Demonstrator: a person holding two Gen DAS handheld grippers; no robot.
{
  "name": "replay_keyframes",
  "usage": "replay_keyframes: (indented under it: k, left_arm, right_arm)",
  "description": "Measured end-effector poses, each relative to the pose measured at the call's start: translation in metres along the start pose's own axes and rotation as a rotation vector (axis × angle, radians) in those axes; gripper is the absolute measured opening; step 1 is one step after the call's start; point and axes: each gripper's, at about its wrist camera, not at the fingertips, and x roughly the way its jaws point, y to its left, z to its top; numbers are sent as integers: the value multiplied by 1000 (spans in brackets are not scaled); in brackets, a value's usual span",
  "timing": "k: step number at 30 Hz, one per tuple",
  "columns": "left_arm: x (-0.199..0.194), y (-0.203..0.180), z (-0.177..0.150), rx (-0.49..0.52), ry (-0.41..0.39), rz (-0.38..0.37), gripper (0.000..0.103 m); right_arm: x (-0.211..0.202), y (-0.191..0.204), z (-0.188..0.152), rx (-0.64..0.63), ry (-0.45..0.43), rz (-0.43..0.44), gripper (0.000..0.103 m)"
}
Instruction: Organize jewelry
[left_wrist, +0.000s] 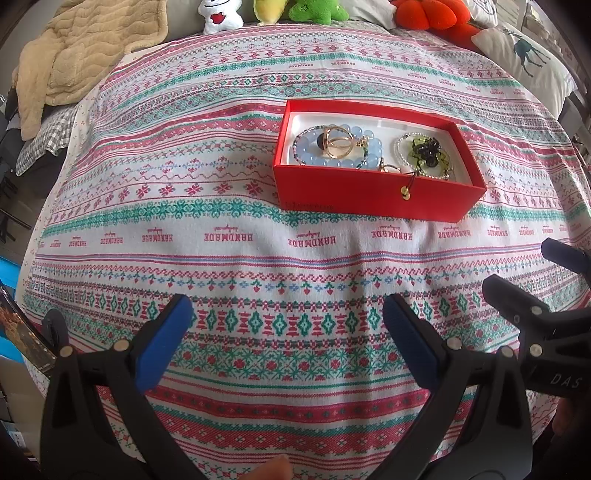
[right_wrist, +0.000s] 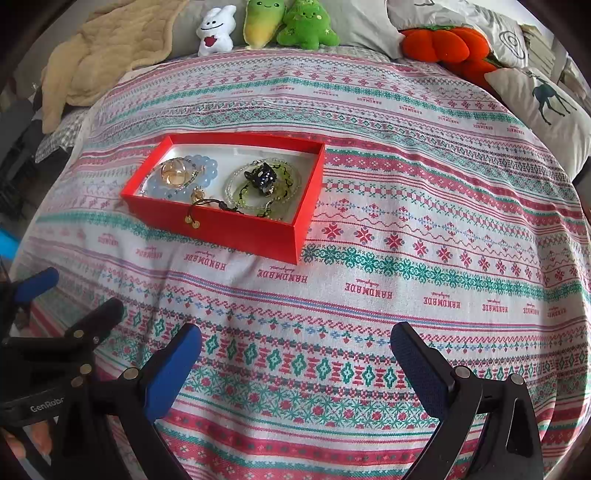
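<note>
A red box (left_wrist: 369, 194) with a white lining sits on the patterned bedspread; it also shows in the right wrist view (right_wrist: 236, 230). Inside lie a pale blue bead bracelet (left_wrist: 306, 147) (right_wrist: 210, 164), gold rings (left_wrist: 338, 142) (right_wrist: 173, 173), a green bead bracelet (left_wrist: 439, 158) (right_wrist: 258, 199) and a black beaded piece (left_wrist: 428, 147) (right_wrist: 263, 176). A dark cord with gold beads (left_wrist: 406, 192) (right_wrist: 192, 219) hangs over the box's front wall. My left gripper (left_wrist: 286, 317) is open and empty, in front of the box. My right gripper (right_wrist: 295, 349) is open and empty, to the right of the left one.
Plush toys (right_wrist: 288, 26), an orange pumpkin cushion (right_wrist: 443, 40), a deer pillow (right_wrist: 546, 107) and a beige blanket (right_wrist: 107, 55) line the far edge of the bed. The bedspread (right_wrist: 406, 221) covers the whole surface. The bed's left edge drops off (left_wrist: 22, 229).
</note>
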Motion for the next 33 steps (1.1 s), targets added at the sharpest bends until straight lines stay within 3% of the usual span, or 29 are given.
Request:
replay_keyframes:
  k: [33]
  left_arm:
    - [0, -1, 0, -1, 1, 1, 103]
  right_arm:
    - [3, 2, -3, -4, 6, -2, 103]
